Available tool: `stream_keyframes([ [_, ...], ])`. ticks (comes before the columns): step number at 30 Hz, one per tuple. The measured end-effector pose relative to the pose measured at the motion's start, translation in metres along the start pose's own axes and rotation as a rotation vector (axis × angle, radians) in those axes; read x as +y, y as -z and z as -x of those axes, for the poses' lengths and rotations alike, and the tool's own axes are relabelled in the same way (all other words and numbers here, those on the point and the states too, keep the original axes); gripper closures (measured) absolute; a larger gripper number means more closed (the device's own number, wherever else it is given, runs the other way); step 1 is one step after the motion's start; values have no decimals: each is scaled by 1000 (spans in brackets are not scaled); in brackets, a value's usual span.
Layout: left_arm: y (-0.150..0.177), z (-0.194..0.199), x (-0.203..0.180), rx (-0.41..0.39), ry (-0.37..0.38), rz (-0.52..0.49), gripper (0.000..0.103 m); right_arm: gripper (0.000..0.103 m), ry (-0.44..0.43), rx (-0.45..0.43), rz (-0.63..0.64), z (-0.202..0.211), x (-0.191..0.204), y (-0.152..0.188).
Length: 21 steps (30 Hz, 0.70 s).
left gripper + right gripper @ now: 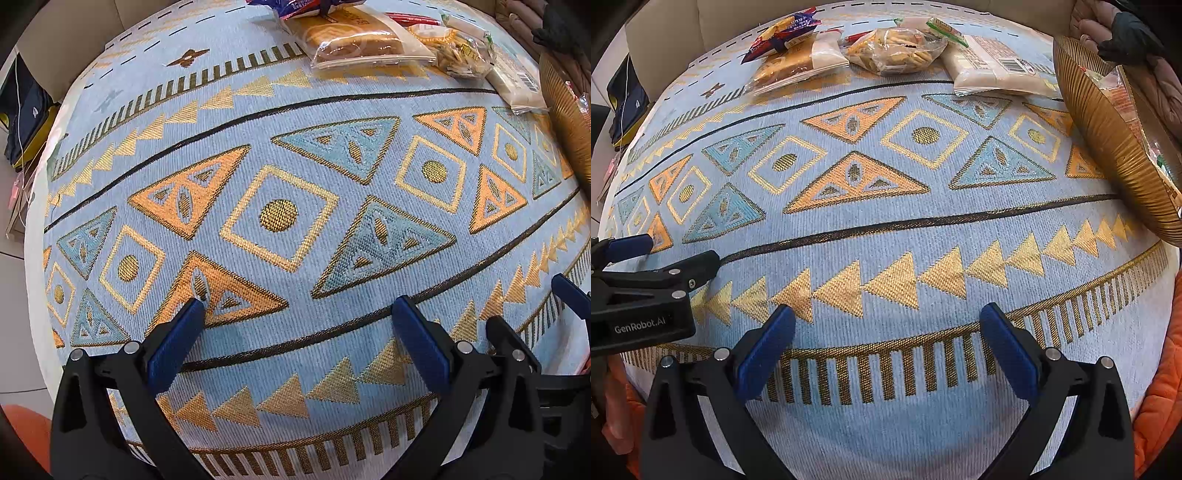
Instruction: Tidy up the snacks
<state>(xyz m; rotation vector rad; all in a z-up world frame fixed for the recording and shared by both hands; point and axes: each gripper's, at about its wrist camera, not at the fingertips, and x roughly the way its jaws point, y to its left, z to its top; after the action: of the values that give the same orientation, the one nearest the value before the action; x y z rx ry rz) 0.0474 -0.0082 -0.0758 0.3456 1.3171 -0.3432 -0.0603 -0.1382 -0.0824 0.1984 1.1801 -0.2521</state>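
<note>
Several snack packets lie along the table's far edge: a blue and red packet, a clear bread packet, a bag of biscuits and a white packet. At the right stands a gold ribbed bowl with wrapped snacks inside. My left gripper hovers open over the patterned cloth, holding nothing. Open and empty as well, my right gripper is near the front edge. Each gripper shows in the other's view: left gripper, right gripper.
A blue tablecloth with gold and orange shapes covers the round table. A black-gloved hand rests past the bowl at the far right. Orange padding lies below the front edge. A dark bag sits on the floor at left.
</note>
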Motion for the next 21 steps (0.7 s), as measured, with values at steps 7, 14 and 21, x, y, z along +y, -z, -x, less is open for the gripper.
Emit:
stream_keyframes([
  [7, 0, 0, 1, 1, 1, 1, 3, 5, 1, 0, -1, -1, 2, 2],
  [14, -15, 24, 16, -9, 53, 58, 7, 5, -52, 20, -25, 9, -6, -4],
  [21, -103, 79, 29, -161, 174, 49, 7, 5, -152, -123, -66, 45, -13, -54],
])
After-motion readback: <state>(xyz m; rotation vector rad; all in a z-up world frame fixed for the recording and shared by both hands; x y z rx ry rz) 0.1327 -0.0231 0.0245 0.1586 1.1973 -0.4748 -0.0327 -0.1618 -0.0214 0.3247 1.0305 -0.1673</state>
